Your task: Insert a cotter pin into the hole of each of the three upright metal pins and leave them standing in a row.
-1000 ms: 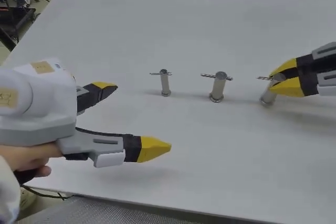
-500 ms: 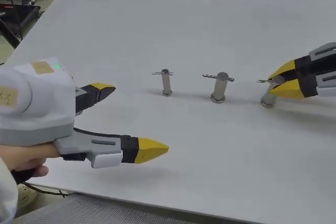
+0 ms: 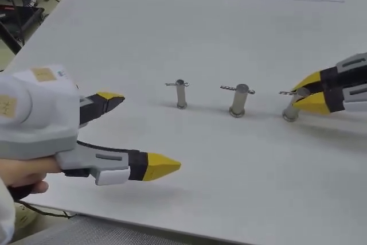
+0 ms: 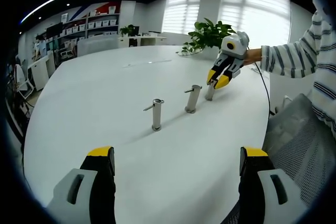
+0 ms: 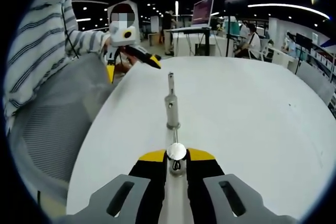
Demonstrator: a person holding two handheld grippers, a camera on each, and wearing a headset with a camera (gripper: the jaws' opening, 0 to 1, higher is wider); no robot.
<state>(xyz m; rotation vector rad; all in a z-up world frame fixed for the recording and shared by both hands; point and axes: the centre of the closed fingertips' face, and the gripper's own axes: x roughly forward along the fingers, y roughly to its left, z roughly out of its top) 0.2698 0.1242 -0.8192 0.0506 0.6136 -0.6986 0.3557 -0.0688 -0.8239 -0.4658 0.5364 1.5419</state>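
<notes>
The right hand-held gripper (image 3: 298,99) is kept narrowed on the cotter pin (image 3: 287,92), already pushed through the third metal pin (image 3: 291,113) at its tips. Little is changed since a second ago, so the last insertion is judged nearly finished. The left hand-held gripper (image 3: 150,132) is held wide, well apart.

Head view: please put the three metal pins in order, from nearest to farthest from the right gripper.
1. Right pin, at the right end of the row, between the jaws of the right gripper.
2. Middle pin, in the centre of the row.
3. Left pin, at the left end of the row.
</notes>
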